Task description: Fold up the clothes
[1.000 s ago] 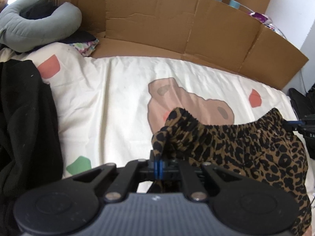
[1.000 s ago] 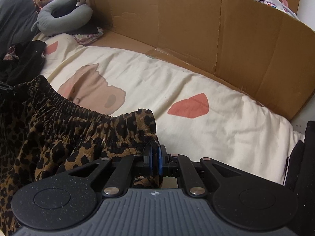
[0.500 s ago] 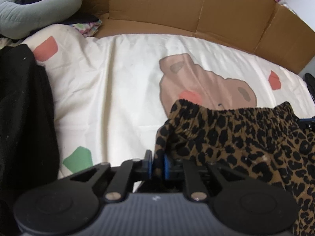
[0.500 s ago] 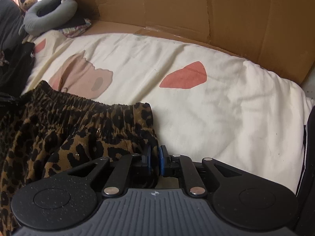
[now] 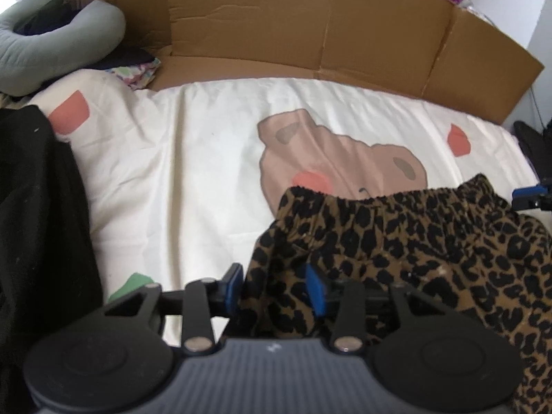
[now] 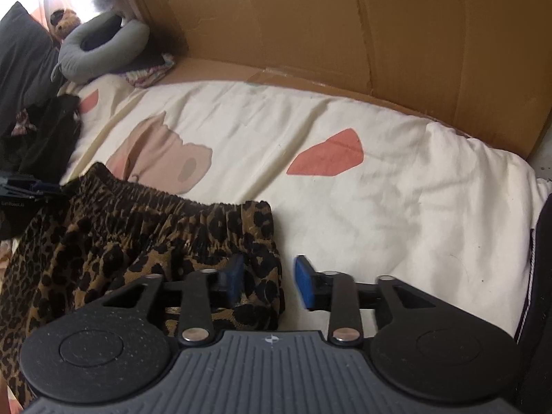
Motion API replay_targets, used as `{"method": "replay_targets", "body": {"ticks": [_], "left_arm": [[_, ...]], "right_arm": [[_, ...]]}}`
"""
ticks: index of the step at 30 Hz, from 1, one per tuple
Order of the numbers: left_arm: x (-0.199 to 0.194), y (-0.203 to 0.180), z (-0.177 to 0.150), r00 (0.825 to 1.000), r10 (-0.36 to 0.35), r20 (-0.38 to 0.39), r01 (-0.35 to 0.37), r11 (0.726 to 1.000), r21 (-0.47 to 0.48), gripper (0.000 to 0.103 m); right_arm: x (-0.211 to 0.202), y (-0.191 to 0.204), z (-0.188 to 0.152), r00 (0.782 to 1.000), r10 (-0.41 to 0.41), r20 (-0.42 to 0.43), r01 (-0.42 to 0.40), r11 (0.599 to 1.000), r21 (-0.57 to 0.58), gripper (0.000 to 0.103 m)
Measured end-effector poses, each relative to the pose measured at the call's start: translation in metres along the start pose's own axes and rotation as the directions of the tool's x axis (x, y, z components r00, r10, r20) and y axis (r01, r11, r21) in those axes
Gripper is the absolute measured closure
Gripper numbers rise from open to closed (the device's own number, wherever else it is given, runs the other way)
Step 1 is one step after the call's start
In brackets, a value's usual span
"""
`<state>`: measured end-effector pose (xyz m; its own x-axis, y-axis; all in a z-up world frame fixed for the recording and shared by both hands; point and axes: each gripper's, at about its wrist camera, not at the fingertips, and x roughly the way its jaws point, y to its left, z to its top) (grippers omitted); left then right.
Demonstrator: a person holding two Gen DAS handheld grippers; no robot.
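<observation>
- Leopard-print garment (image 5: 431, 241) lies on the bed (image 5: 207, 158), its gathered elastic waistband stretched out flat on the side far from both grippers.
- Left gripper (image 5: 276, 286) is low over the garment's left corner; its jaws are opening, blue pads well apart, with a fold of the printed cloth between them but not squeezed by both pads.
- Right gripper (image 6: 269, 281) sits at the garment's (image 6: 138, 241) right corner; its jaws are opening too. The cloth edge lies against the left blue pad, while the right pad stands clear over bare cream bedcover (image 6: 379, 207).
- Beyond the left gripper's jaws the cover shows a beige animal-face print (image 5: 331, 158), partly overlapped by the waistband.
- To the left of the left gripper's jaws a black garment (image 5: 38, 214) is heaped along the bed's edge.
- Far ahead of both jaws a cardboard wall (image 5: 310, 27) runs along the back of the bed.
- Ahead and to the left, a grey ring-shaped cushion (image 5: 58, 45) rests at the bed's far corner.
- From the left wrist view, the right gripper's blue tip shows at the garment's right end.
</observation>
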<state>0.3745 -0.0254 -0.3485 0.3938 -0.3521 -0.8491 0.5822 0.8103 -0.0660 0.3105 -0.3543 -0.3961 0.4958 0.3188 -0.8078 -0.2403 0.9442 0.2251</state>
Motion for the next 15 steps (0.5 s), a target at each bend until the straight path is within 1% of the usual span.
{"method": "replay_targets", "body": {"ticks": [2, 6, 10, 13, 15], "left_arm": [[0.003, -0.001, 0.002, 1.000, -0.006, 0.003, 0.006, 1.000, 0.013, 0.060], [0.012, -0.006, 0.009, 1.000, -0.010, 0.000, 0.010, 0.998, 0.066, 0.060], [0.021, -0.009, 0.012, 1.000, -0.006, -0.022, 0.008, 0.995, 0.096, 0.064], [0.026, -0.007, 0.011, 0.999, -0.014, -0.038, 0.017, 0.996, 0.087, 0.067], [0.027, -0.006, 0.012, 0.999, -0.021, -0.043, 0.025, 0.997, 0.078, 0.067]], "right_arm": [[0.006, 0.002, 0.000, 1.000, 0.003, -0.015, -0.003, 1.000, -0.007, 0.057], [0.020, 0.008, 0.003, 0.998, 0.006, -0.055, -0.007, 1.000, -0.025, 0.057], [0.032, 0.017, 0.002, 0.996, -0.007, -0.091, 0.001, 0.997, -0.073, 0.056], [0.039, 0.023, 0.003, 0.995, -0.020, -0.100, 0.008, 0.993, -0.120, 0.053], [0.044, 0.027, 0.005, 0.995, -0.028, -0.099, 0.012, 0.988, -0.152, 0.048]]}}
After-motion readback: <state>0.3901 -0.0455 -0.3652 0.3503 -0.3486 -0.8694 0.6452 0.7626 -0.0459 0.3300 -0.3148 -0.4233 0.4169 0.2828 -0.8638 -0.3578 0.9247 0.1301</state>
